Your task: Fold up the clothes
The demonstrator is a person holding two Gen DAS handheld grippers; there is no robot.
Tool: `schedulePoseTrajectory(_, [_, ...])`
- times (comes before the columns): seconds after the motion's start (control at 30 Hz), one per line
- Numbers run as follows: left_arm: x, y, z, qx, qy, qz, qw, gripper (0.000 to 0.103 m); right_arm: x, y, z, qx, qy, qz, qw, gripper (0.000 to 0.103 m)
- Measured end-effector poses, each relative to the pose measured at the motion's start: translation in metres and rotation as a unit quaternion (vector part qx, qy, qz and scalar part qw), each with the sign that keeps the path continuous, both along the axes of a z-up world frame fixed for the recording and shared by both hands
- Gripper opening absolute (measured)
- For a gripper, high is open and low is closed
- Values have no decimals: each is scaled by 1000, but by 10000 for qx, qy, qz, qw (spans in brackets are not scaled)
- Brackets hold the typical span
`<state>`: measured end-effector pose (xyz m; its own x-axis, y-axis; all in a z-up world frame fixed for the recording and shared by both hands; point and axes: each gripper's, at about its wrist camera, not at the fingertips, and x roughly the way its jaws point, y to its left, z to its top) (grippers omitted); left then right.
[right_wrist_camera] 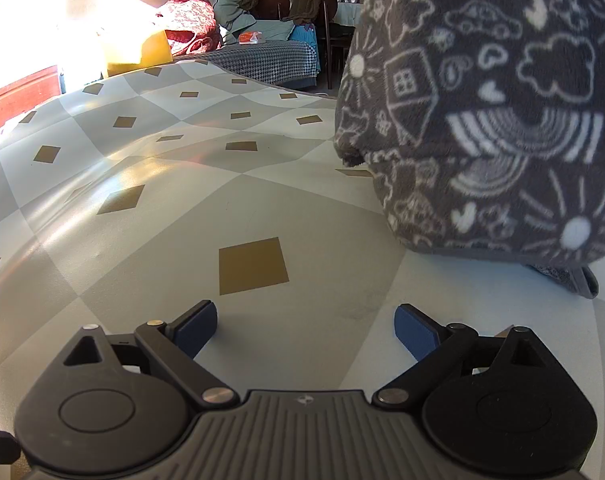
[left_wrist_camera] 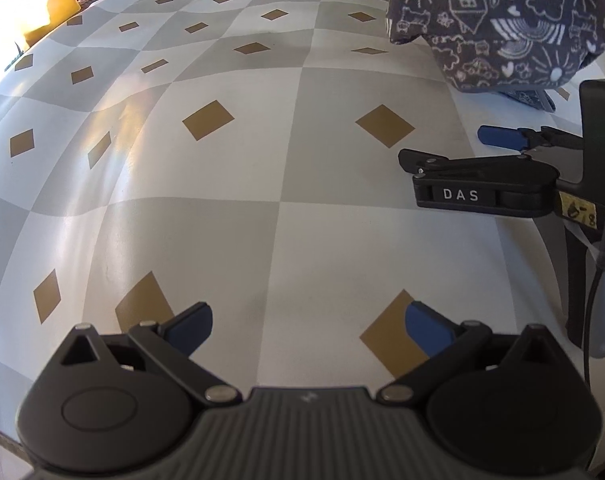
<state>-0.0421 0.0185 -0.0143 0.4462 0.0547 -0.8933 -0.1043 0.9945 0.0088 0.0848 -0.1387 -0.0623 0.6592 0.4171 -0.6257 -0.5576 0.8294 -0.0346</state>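
Currently, left gripper [left_wrist_camera: 308, 330] spread wide over checkered table [left_wrist_camera: 238, 184], right gripper [right_wrist_camera: 305, 330] likewise spread, both holding nothing, grey doodle-print garment [right_wrist_camera: 486, 112] heaped just ahead of right gripper.

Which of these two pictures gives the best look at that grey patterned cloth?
The right wrist view: the grey patterned cloth fills its right side, close enough to show the houses, clouds and suns, and its lower edge on the table. The left wrist view shows it smaller, in the top right corner.
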Motion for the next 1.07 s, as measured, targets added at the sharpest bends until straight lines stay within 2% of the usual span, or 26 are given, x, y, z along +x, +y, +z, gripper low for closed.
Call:
schedulePoseTrajectory(0.13, [-1, 5, -2, -129, 55, 81, 9999, 103, 0, 0, 0, 0, 0, 0, 10000, 96])
schedulePoseTrajectory(1.07, [-6, 9, -8, -137, 113, 209, 9996, 103, 0, 0, 0, 0, 1, -1, 10000, 96])
